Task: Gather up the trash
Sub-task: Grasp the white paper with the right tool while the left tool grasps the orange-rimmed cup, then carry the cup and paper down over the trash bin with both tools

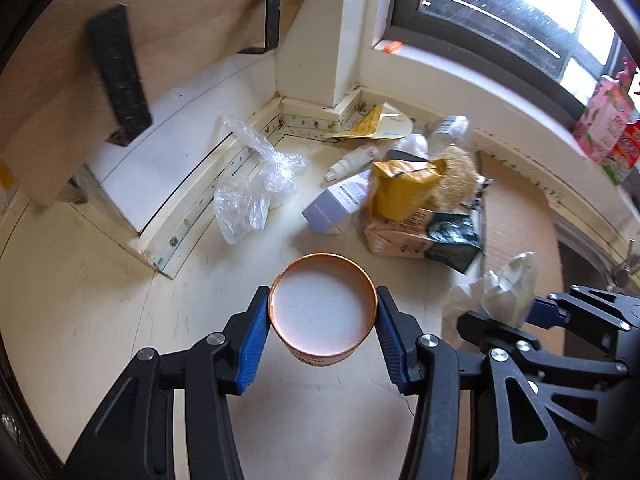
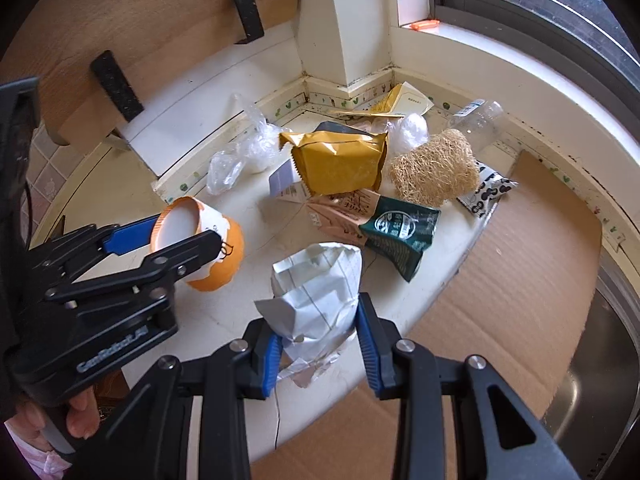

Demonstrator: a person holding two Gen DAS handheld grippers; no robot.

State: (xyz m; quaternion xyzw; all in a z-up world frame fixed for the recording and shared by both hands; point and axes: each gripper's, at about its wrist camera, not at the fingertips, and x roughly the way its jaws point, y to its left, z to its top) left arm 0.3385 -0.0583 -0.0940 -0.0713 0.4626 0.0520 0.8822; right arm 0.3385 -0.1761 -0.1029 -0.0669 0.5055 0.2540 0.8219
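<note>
Left gripper point(image 1: 323, 322) clamps the orange cup point(image 1: 323, 308), right gripper point(image 2: 318, 344) pinches crumpled paper point(image 2: 316, 292); remaining trash heaped toward one o'clock.

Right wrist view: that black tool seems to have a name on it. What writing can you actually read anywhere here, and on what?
"GenRobot.AI", as best it reads, on the body of the left gripper.
Green pouch: round emblem, print too small to read.
Pink carton: print too blurred to read.
Orange cup: a dark mark, not legible.
Clear bottle: label too small to read.
Crumpled paper in the right gripper: ruled lines only.
</note>
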